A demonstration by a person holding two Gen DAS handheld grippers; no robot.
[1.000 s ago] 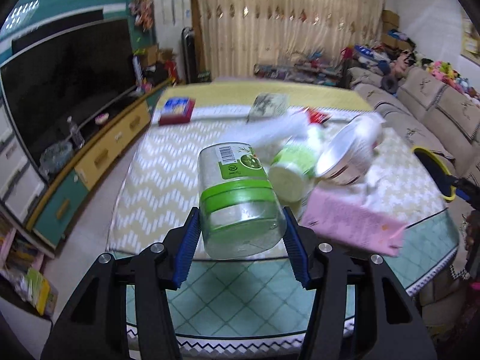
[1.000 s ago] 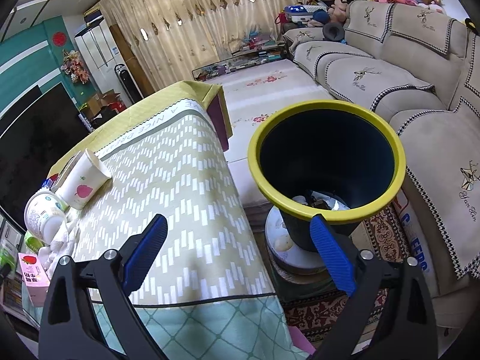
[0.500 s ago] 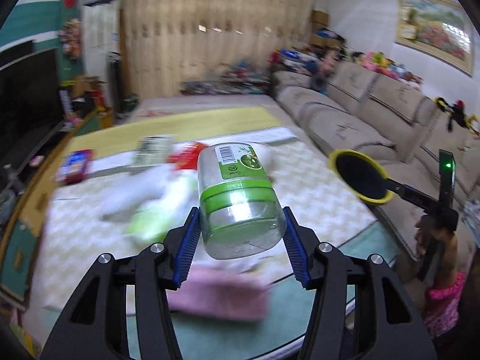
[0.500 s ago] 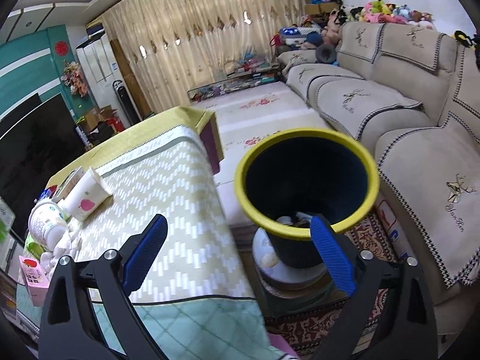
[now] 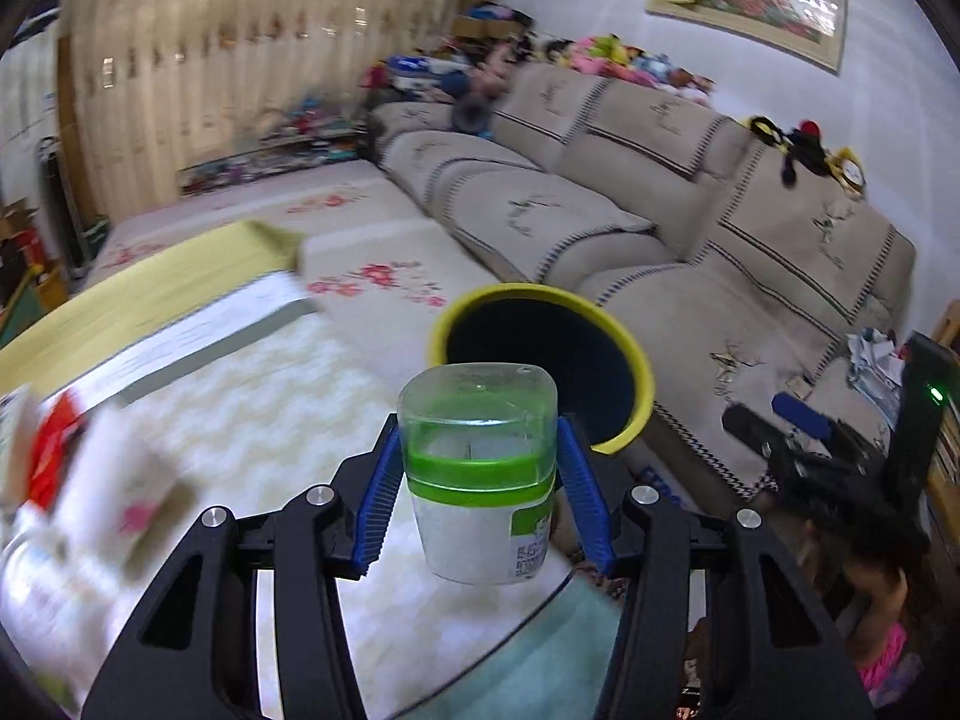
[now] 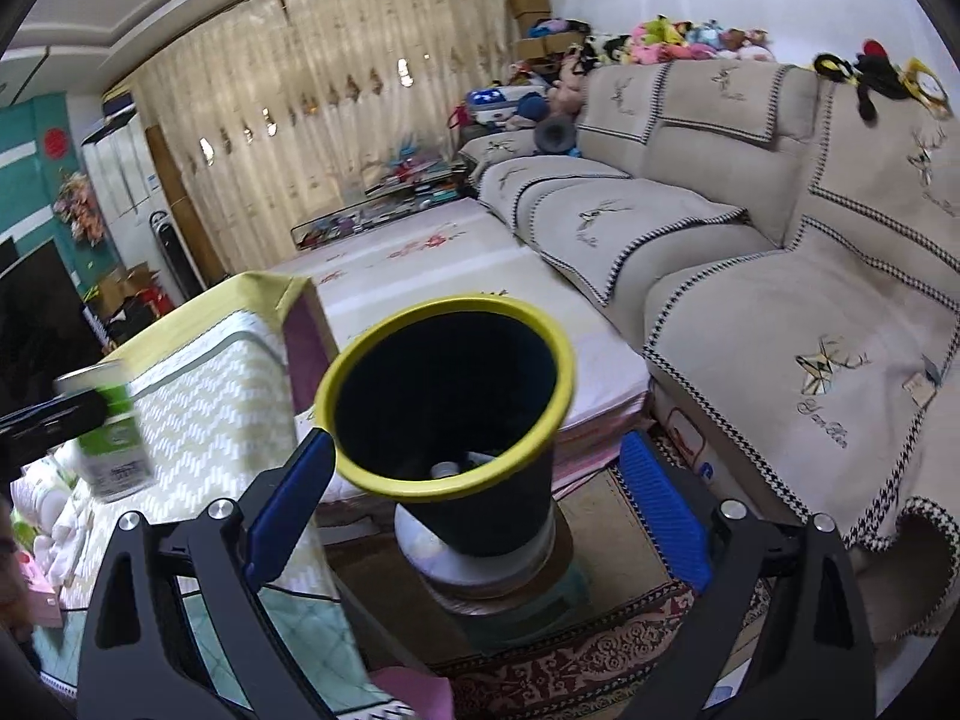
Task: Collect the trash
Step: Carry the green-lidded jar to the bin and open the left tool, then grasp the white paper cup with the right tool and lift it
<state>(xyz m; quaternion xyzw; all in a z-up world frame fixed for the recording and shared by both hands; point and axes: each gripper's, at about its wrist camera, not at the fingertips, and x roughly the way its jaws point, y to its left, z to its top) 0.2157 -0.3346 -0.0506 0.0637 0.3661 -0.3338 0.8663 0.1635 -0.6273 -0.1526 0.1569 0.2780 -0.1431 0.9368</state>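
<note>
My left gripper [image 5: 480, 498] is shut on a clear plastic jar with a green band [image 5: 479, 468], held in the air above the table's right edge. The jar also shows at the left of the right wrist view [image 6: 111, 441]. The black trash bin with a yellow rim [image 5: 543, 366] is just beyond the jar to the right. My right gripper [image 6: 474, 516] is open, its blue pads either side of the bin [image 6: 447, 414], which stands on a round base on the floor. Some trash lies at the bin's bottom.
The table [image 6: 198, 396] with a zigzag cloth stands left of the bin. Cups, tissues and a pink box [image 6: 36, 585] lie on it. A beige sofa [image 6: 780, 324] runs along the right. The right gripper [image 5: 804, 450] shows in the left wrist view.
My left gripper has swung right with the jar, from over the table's clutter to close in front of the bin. The jar now points the other way up. The right gripper has moved closer to the bin.
</note>
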